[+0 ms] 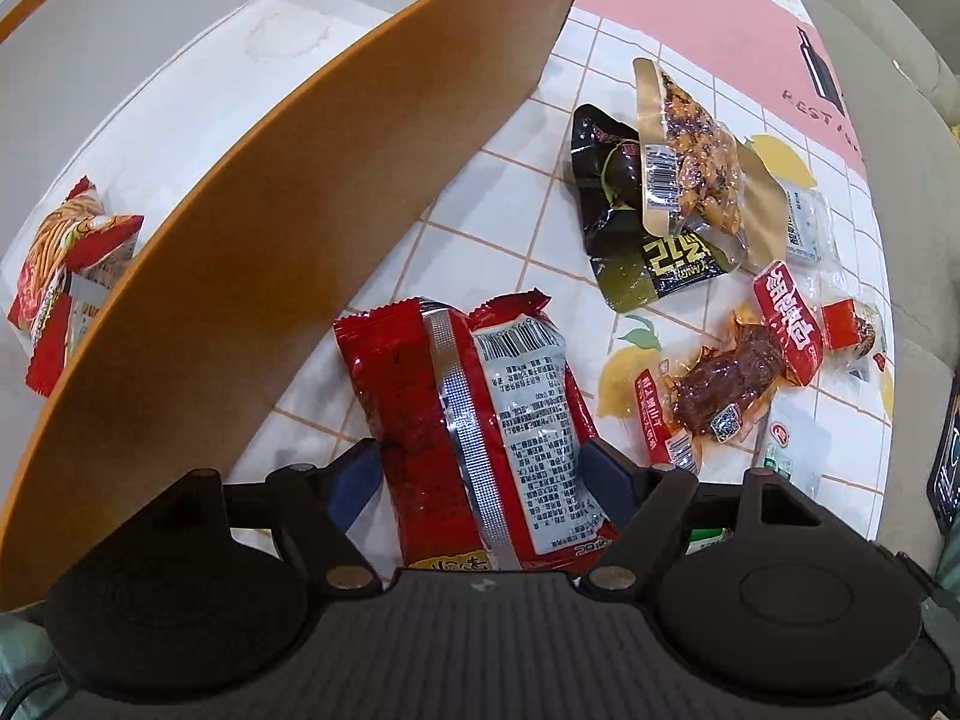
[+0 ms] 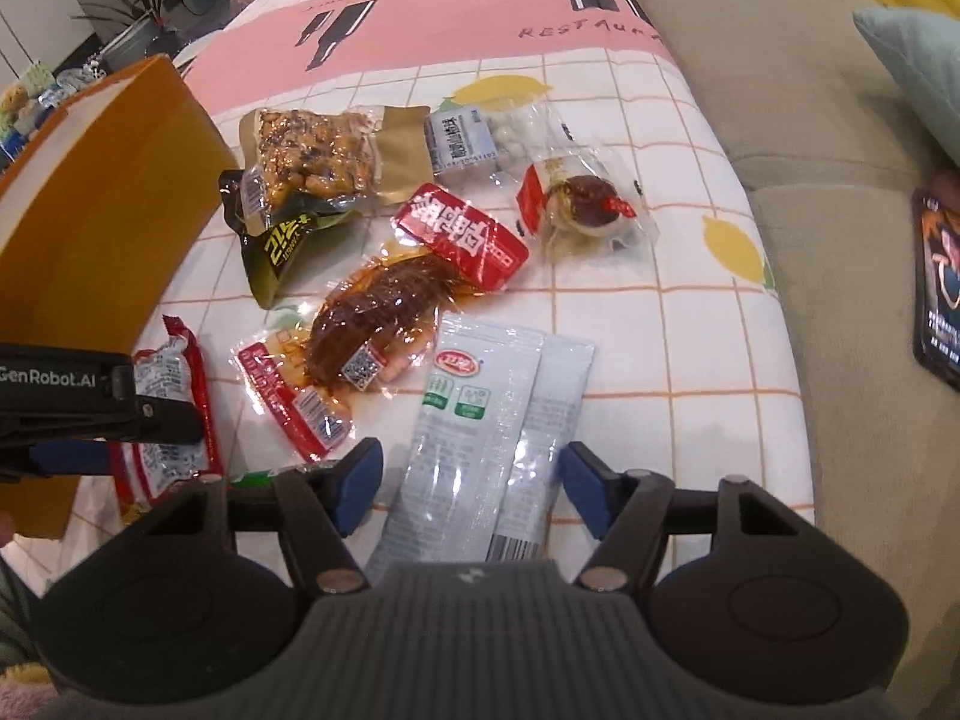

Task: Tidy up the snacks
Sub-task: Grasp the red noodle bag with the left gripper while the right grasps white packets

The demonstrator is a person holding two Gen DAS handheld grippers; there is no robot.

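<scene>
Low in both views: left gripper [image 1: 480, 474] spread astride red packet [image 1: 474, 414], right gripper [image 2: 471, 486] astride white sachet [image 2: 480, 420], unclamped; pick-up step, closing needed before transfer to orange box [image 1: 336, 168].

We saw a glossy red foil packet [image 1: 480, 420] with a silvery seam; the orange box [image 1: 300, 192] looked like matt, smooth card; the tablecloth [image 2: 660, 312] appeared a smooth printed cloth; the pale sachets [image 2: 480, 420] had a satin plastic sheen; the clear wrap on the brown meat snack [image 2: 360, 324] was shiny and crinkled; the gripper pads [image 2: 354, 480] looked matt blue.
</scene>
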